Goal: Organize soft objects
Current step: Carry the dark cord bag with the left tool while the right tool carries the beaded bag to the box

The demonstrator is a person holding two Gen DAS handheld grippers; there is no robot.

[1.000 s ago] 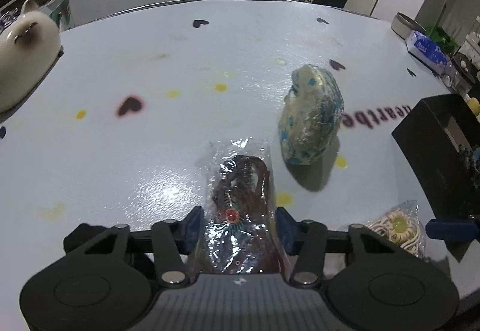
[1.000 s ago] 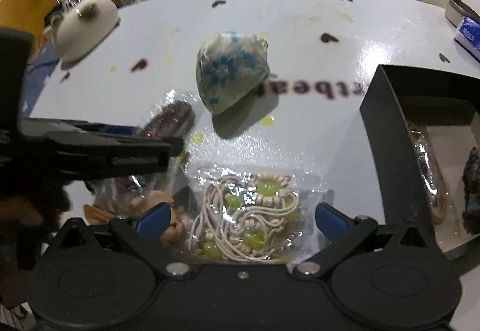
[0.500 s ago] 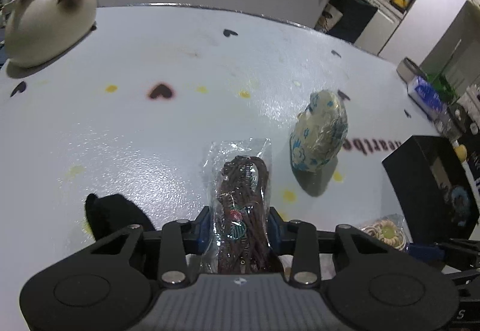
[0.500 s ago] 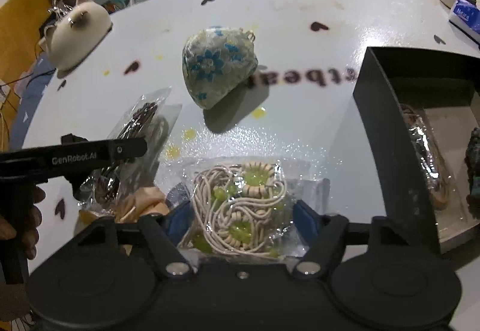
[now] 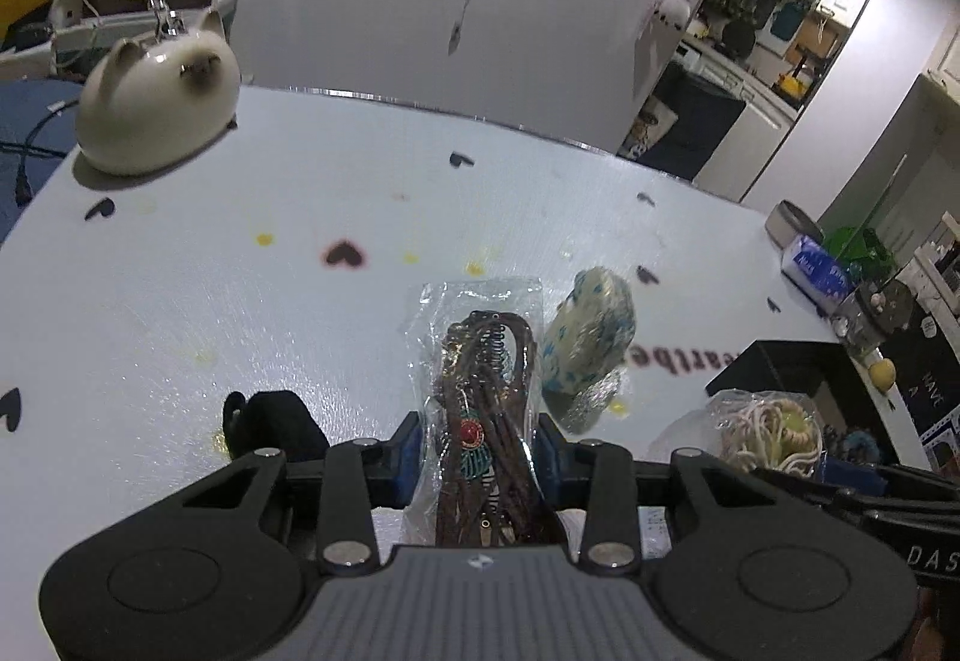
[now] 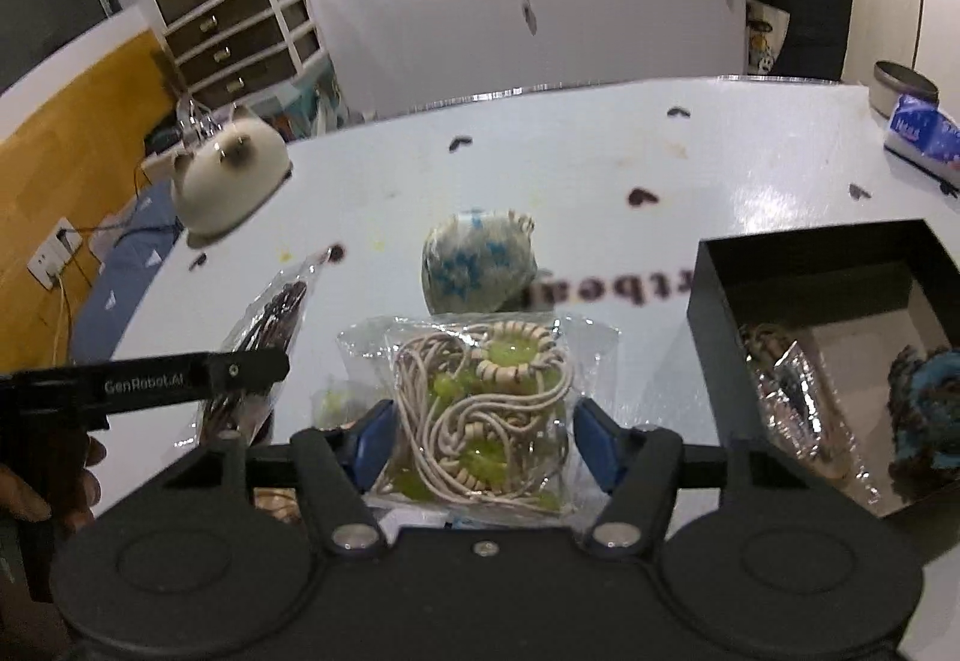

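With both grippers loaded, I log grasp states first. Left gripper (image 5: 478,451): closed narrow on the brown necklace bag (image 5: 480,397), long axis running straight forward between the fingers. Right gripper (image 6: 480,439): about half closed, clamping the cream cord bag (image 6: 480,409) across its width. Just ahead of both lies the floral pouch (image 6: 477,265) on the surface (image 6: 600,169). Black box (image 6: 708,295) sits ahead-right of the right gripper, clearly nearer it than the left; I judge the right hand should deliver first.
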